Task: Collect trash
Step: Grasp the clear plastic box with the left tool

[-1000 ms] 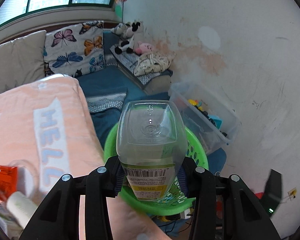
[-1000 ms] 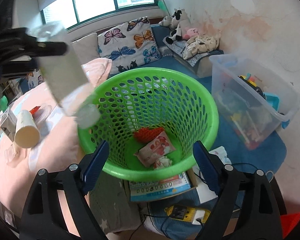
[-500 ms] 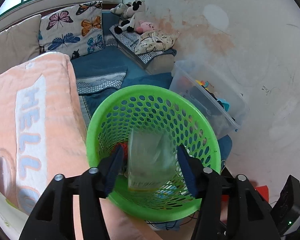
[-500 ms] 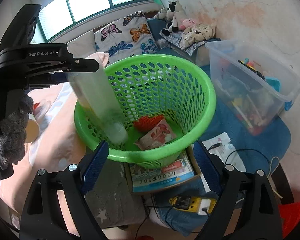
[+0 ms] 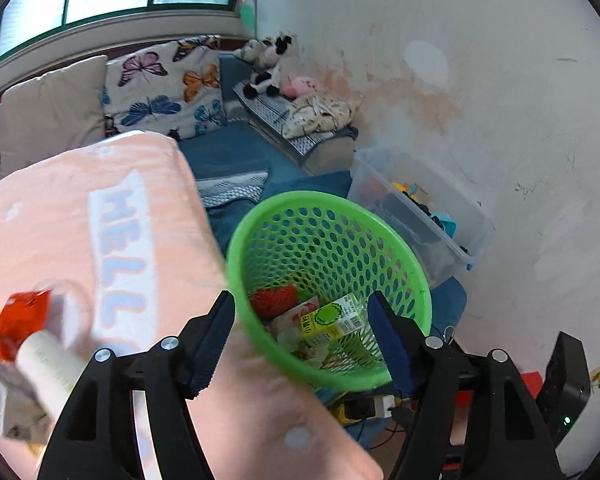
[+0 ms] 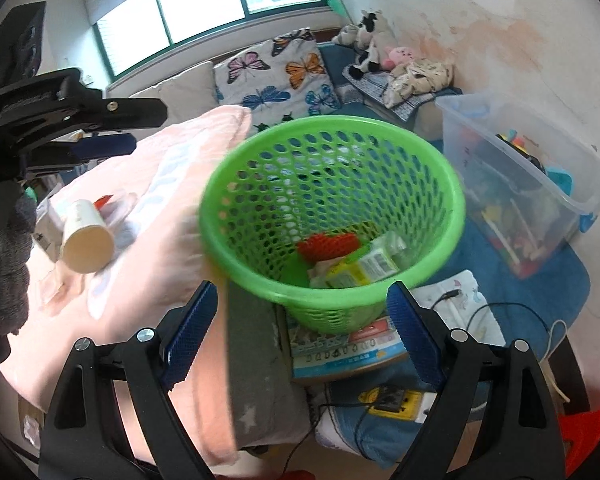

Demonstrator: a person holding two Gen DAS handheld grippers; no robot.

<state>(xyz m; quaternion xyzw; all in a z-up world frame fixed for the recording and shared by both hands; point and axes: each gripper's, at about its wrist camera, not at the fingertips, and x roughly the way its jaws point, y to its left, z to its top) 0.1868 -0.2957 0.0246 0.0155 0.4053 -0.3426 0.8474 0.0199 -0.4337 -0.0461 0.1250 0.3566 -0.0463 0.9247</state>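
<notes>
Green basket (image 5: 404,248) wall hides part of the clear bottle (image 5: 342,318) inside.

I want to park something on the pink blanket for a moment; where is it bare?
The pink blanket is bare from the lettered strip across to the green basket. Its near-left corner is crowded: a paper cup, red wrapper and carton lie together.

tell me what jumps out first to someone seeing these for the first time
The bright green perforated basket dominates both views, standing beside the peach blanket, with a clear bottle and red wrapper lying at its bottom. On the blanket's left, a pale paper cup lies on its side among other litter.
</notes>
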